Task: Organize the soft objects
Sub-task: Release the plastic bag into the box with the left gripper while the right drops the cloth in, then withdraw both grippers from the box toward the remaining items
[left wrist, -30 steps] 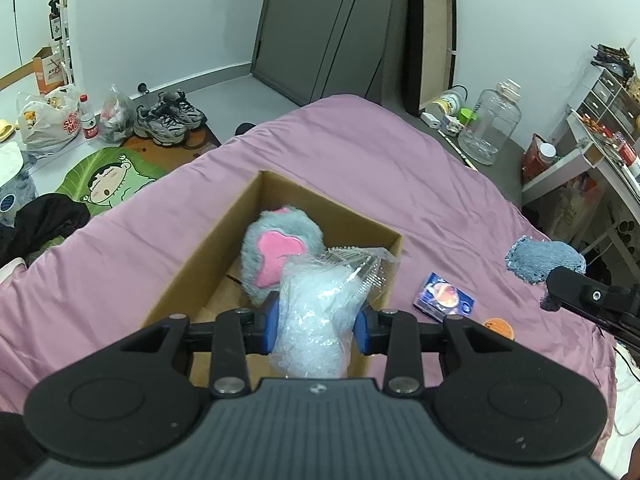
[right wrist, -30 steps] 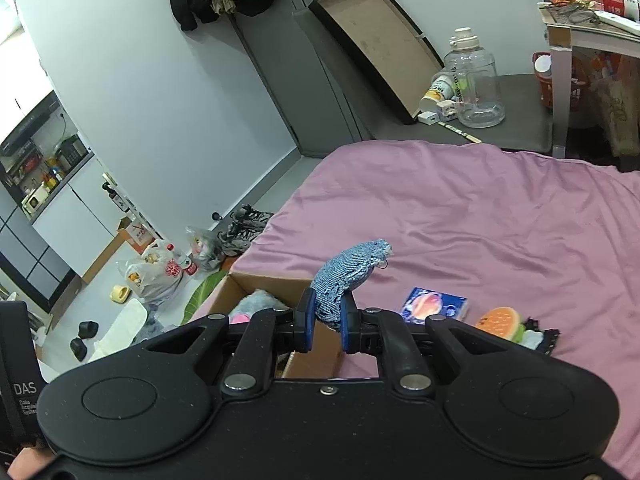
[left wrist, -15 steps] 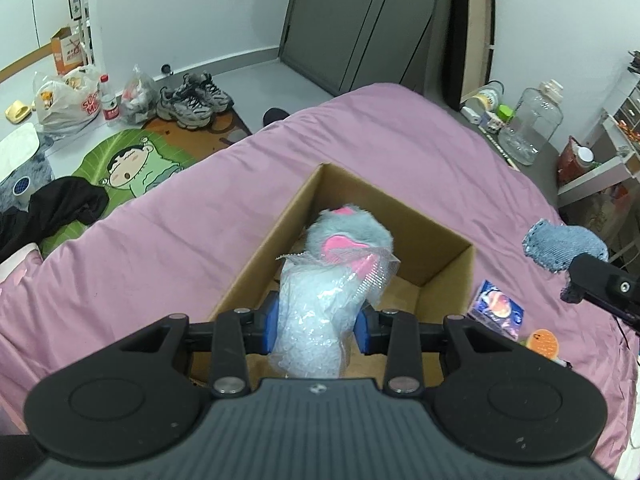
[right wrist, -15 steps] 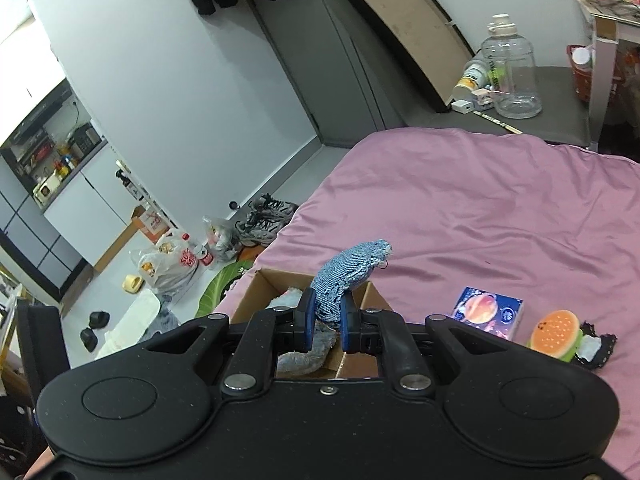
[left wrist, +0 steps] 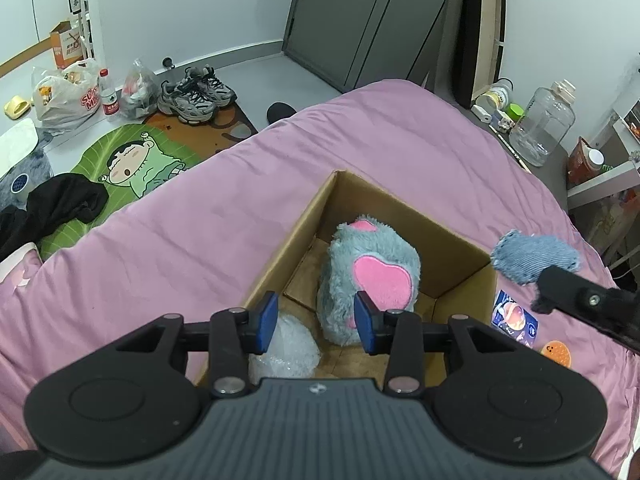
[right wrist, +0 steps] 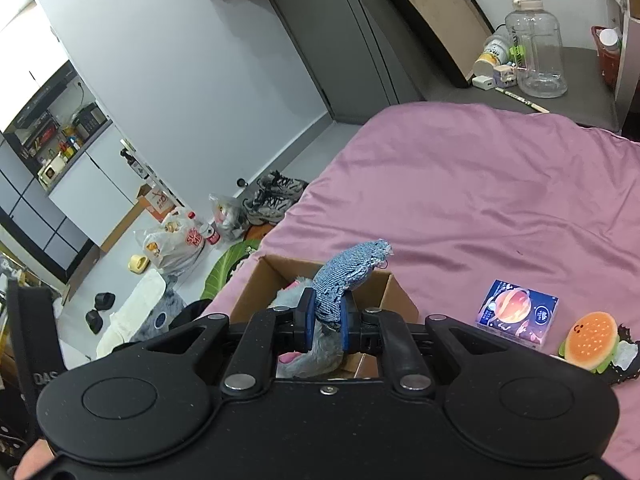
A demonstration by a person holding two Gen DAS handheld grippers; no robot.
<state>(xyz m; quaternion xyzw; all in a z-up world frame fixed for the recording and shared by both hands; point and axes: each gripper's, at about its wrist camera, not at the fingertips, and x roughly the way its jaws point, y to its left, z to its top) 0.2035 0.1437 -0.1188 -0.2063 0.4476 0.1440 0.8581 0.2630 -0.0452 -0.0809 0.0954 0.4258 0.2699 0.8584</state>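
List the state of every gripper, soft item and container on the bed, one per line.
left gripper: jaws opening, nothing between the pads
right gripper: shut on the denim piece
clear plastic bag: lying in the box, released
grey plush: inside the box
cardboard box: open-topped, on the bed
burger toy: lying on the bed, outside the box

your left gripper (left wrist: pixel 316 322) hangs over the cardboard box (left wrist: pixel 404 204) on the pink bedsheet (left wrist: pixel 192 216), jaws opening with nothing between them. below, the clear plastic bag (left wrist: pixel 288 344) lies in the box's near corner beside the grey-and-pink plush (left wrist: pixel 372 276). at right, your right gripper (left wrist: pixel 576 298) holds a denim piece (left wrist: pixel 532 256).
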